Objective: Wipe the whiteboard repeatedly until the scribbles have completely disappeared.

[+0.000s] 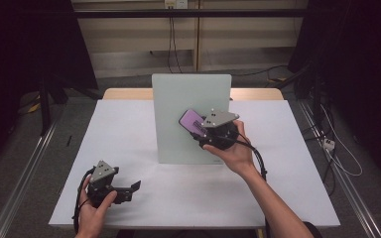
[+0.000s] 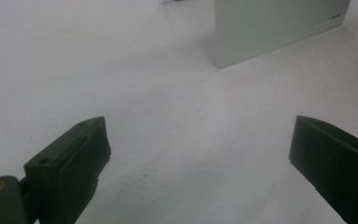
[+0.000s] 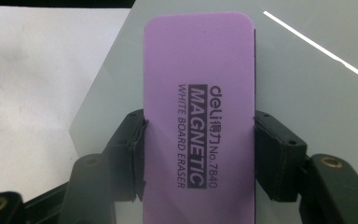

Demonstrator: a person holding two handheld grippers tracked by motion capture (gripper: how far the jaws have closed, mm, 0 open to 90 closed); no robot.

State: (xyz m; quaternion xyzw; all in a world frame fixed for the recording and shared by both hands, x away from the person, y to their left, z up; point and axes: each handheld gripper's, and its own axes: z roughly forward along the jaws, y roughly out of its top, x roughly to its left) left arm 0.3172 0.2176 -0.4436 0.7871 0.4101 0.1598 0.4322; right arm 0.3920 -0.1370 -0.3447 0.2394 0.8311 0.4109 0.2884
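One pale board (image 1: pixel 191 119) stands upright on the white table (image 1: pixel 129 144). One purple eraser (image 3: pixel 198 116) (printed "MAGNETIC WHITE BOARD ERASER") is clamped by its long edges between the jaws of the right gripper (image 1: pixel 206 130), held up in front of the board's face. The left gripper (image 1: pixel 129 191) sits low near the table's front left corner, well apart from the board, jaws spread wide with nothing between them.
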